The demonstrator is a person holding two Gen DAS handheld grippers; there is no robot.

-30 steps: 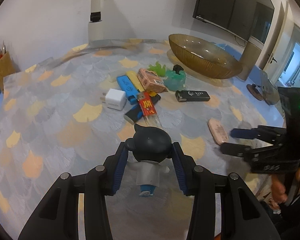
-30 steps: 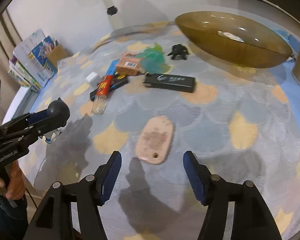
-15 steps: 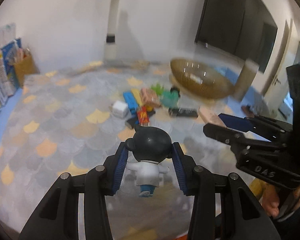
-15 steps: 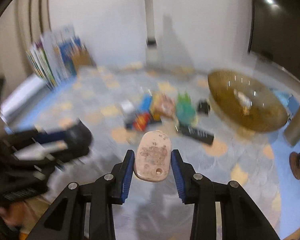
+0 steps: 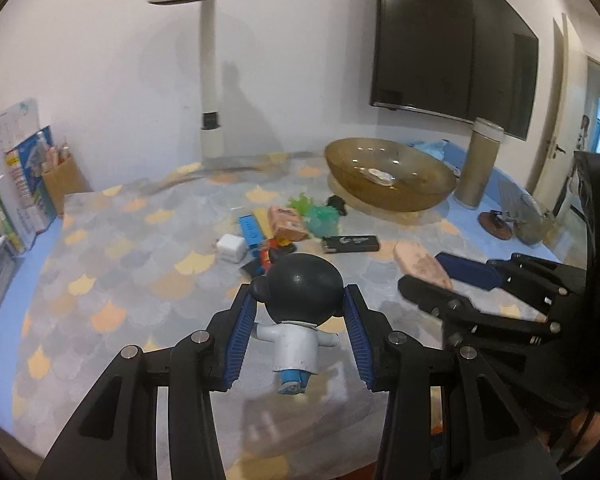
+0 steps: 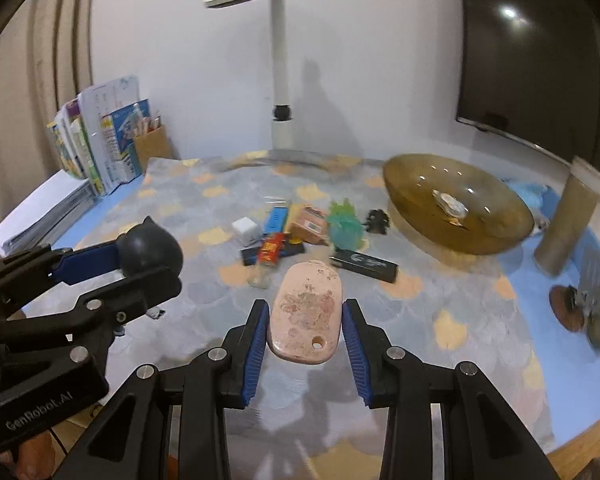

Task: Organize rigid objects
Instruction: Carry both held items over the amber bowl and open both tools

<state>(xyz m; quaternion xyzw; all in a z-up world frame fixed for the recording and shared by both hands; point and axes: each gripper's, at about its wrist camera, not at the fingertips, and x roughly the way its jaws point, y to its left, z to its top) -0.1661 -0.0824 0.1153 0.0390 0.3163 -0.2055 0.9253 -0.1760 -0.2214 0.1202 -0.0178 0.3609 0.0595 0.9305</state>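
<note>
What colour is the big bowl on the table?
The bowl is translucent amber-brown; the right wrist view shows it best.

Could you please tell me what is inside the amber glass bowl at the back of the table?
The amber glass bowl holds one small pale, shell-like piece near its middle; the rest of its inside looks bare. What the piece is cannot be told, and the near wall blurs its underside.
</note>
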